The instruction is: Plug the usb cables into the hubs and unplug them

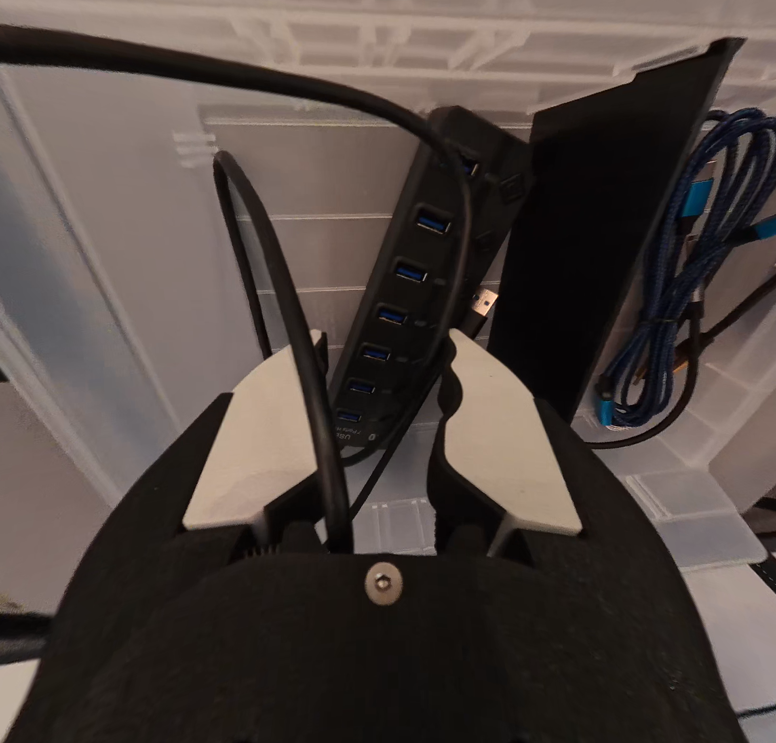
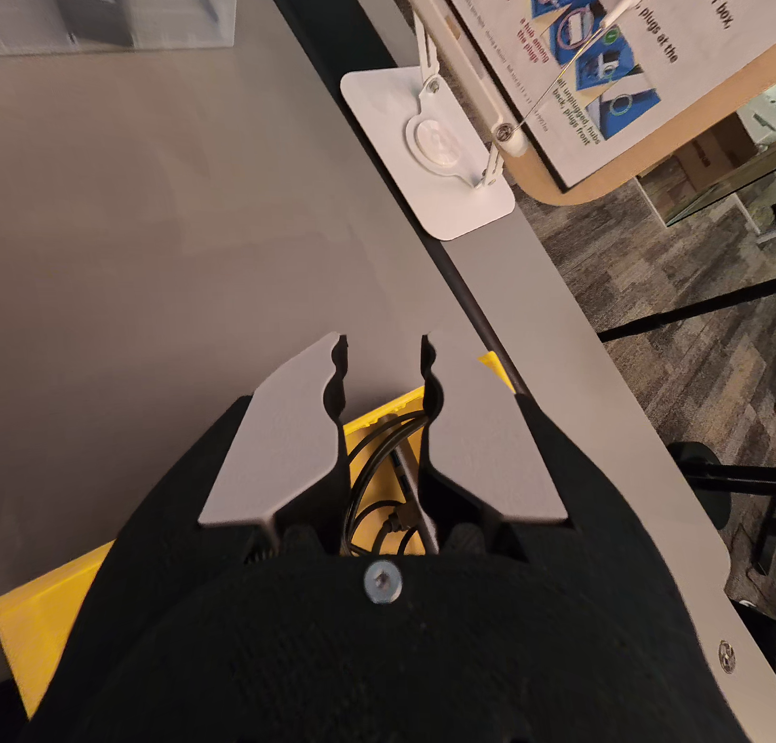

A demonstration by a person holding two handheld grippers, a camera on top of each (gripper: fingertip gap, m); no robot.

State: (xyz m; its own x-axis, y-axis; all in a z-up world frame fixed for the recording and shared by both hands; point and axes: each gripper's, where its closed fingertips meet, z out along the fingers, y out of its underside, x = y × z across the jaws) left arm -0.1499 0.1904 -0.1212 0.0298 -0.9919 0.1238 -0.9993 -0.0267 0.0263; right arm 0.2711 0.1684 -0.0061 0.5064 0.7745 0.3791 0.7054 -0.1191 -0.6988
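Closest in the left wrist view, the left gripper (image 1: 384, 347) is clenched on the near end of a long black USB hub (image 1: 413, 286), which tilts up and away between its white fingers (image 1: 487, 399); a row of blue ports runs along its face, all looking empty. A black cable (image 1: 310, 366) loops across the hub and passes back between the fingers, so it could snag or drag the hub askew. Just behind the hub a loose silver USB plug (image 1: 483, 303) shows, then a dark panel (image 1: 588, 240), then a bundle of blue braided cables (image 1: 672, 303) in a clear plastic bin (image 1: 693, 492). In the right wrist view, the right gripper (image 2: 384, 340) hangs released and empty over a grey table (image 2: 168, 219), above a yellow bin (image 2: 378, 416) holding black cords and a slim grey hub (image 2: 409, 466). Farther off stands a white stand base (image 2: 441, 156) with an instruction sheet (image 2: 588, 51). With one end pinched, the hub may pivot when a plug is pushed.
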